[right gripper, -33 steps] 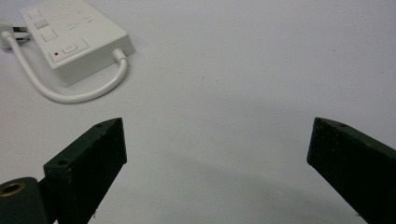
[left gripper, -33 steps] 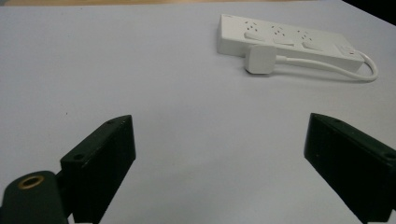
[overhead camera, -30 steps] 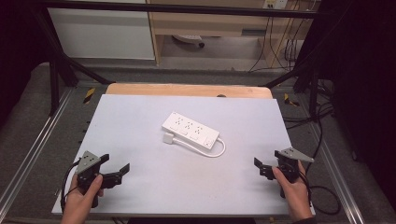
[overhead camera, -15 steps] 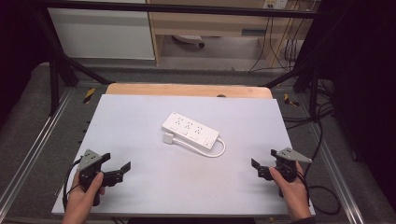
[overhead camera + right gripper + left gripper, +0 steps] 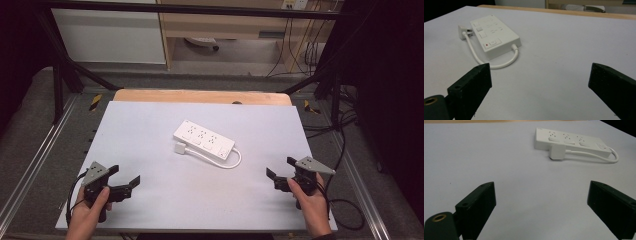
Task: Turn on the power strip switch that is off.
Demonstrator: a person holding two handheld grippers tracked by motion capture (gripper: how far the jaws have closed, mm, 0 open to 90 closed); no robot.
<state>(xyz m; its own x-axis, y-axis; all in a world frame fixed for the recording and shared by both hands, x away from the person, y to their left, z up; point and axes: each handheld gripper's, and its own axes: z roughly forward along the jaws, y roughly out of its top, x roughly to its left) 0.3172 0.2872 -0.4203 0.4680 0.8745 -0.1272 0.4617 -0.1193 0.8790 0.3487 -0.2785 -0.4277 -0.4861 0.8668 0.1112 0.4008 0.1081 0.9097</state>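
White plastic forms the power strip (image 5: 204, 139), which is seen lying flat near the centre of the high view, on the pale grey surface (image 5: 150, 125). Its long axis is set on a diagonal, running from upper left to lower right of that frame. A white cable (image 5: 225, 162) leaves the strip's lower right end, curls in a loop and is led back along the near side to a white plug (image 5: 179, 148), which is seen lying just beside the strip's lower left edge.

At the lower left of the high view, the left gripper (image 5: 126, 181) is held in a hand (image 5: 90, 215), with its jaws spread wide and nothing between them. In the left gripper view the strip (image 5: 571, 141) is seen at the upper right, well apart from the jaws, with the plug (image 5: 557, 151) in front of it.

At the lower right of the high view, the right gripper (image 5: 281, 168) is gripped by the other hand (image 5: 311, 202); its jaws are also set wide apart and hold nothing. In the right gripper view the strip (image 5: 494, 33) is seen at the upper left, switch end nearest, with the cable (image 5: 496, 65) looped toward the jaws.

A wooden edge (image 5: 200, 96) is visible at the far side of the surface.
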